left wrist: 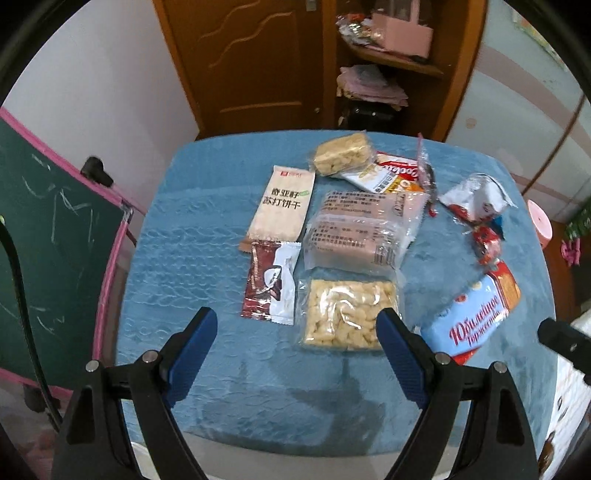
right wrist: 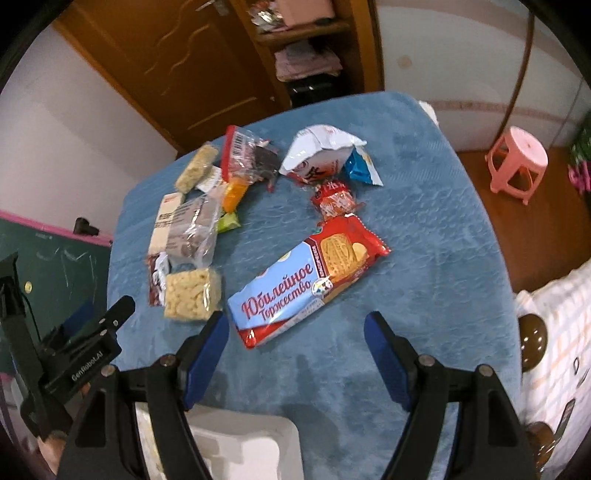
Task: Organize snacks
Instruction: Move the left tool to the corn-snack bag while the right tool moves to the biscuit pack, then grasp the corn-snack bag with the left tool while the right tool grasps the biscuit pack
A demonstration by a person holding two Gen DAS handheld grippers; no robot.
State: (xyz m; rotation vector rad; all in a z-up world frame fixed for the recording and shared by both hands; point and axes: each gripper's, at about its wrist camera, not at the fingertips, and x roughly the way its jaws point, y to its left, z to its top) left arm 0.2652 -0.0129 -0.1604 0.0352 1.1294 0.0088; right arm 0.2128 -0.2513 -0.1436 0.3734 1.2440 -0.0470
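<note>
Crinkly plastic snack packets (left wrist: 351, 236) lie on a fuzzy blue cloth (left wrist: 184, 258).

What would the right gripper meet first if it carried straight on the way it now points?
Probably the blue-and-red biscuit packet. The right gripper is open and empty, aimed steeply down, with the packet's near end just ahead between its fingers. Depth is unclear, so it might meet the blue cloth first.

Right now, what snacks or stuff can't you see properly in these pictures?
- White tray: right wrist view, cut off by the bottom edge and the right gripper.
- Orange packet: mostly buried under the clear bag.
- Shelf clutter: left wrist view, too small and blurred.
</note>
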